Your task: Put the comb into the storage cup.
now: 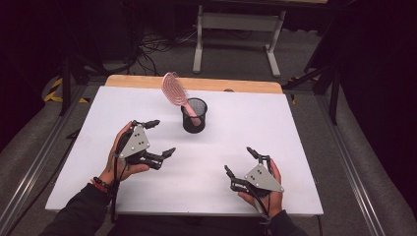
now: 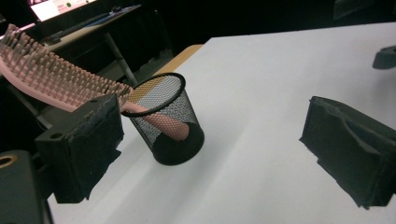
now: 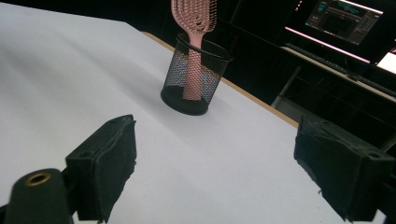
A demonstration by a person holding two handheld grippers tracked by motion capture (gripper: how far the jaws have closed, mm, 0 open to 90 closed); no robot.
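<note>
Table: a white sheet (image 1: 275, 132) covers the top, with a strip of bare wood along the far edge.

Cup: a black mesh cup (image 1: 194, 115) stands upright on the sheet, toward the far side and a little left of the middle, between the two grippers but beyond both.

Brush: a pink hairbrush (image 1: 174, 89) stands handle-down in the cup, tilted — its head leans up and to the left over the rim, with the bristles showing in the left gripper view.

Left gripper: the left gripper (image 1: 158, 138) is held over the sheet at the near left, near the cup but apart from it; jaws spread wide, nothing between them.

Right gripper: the right gripper (image 1: 239, 161) is held over the sheet at the near right, well apart from the cup; jaws spread wide — nothing between them.

Hands: the left hand (image 1: 118, 162) wears a beaded band at the wrist; both forearms are in dark sleeves.

Background: a desk with lit screens (image 3: 348, 21) stands beyond the table.
</note>
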